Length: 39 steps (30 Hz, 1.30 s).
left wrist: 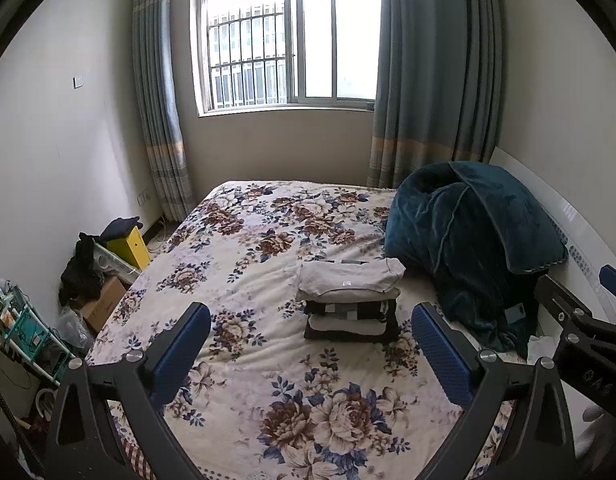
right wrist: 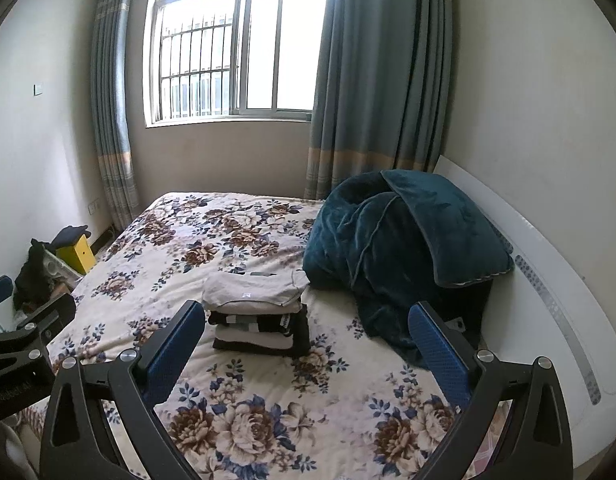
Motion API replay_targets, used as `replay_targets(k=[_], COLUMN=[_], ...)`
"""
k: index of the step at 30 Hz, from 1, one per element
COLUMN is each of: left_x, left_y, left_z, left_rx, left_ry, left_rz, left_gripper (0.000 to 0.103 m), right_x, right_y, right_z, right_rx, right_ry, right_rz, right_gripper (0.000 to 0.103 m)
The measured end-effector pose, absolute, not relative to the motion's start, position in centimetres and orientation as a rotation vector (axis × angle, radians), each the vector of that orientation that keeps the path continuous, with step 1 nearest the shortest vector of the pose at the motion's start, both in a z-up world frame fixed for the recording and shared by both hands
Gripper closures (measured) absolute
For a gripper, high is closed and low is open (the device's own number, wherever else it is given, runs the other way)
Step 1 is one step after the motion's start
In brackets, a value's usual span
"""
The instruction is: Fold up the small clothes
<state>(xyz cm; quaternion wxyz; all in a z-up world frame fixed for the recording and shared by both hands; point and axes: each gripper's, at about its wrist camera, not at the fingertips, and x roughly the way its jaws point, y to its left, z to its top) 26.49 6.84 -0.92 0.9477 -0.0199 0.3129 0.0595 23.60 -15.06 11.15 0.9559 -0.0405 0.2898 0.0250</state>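
Note:
A stack of folded small clothes (left wrist: 349,304) sits on the floral bedspread (left wrist: 248,248), beige piece on top, black and white pieces below. It also shows in the right wrist view (right wrist: 258,316). My left gripper (left wrist: 311,316) is open and empty, held above the bed just in front of the stack. My right gripper (right wrist: 308,314) is open and empty, with the stack ahead between its fingers, nearer the left one. The right gripper also shows at the right edge of the left wrist view (left wrist: 579,320).
A crumpled teal blanket (left wrist: 471,240) lies right of the stack against the white headboard (right wrist: 547,280). Boxes, a yellow box (left wrist: 128,250) and dark clothes stand on the floor left of the bed. A window and curtains are behind.

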Motion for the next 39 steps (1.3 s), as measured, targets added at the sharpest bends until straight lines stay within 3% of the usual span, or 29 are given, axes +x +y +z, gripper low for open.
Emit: replay_targets(k=[39], left_x=[26.06], left_y=[6.51], left_z=[0.03], left_rx=[-0.034], left_ry=[0.613], left_rz=[0.103], left_gripper=[0.000], right_x=[23.39], right_y=[-15.17], right_z=[11.20], right_rx=[-0.072], right_ry=[0.575], right_rz=[0.041], right_gripper=[0.000])
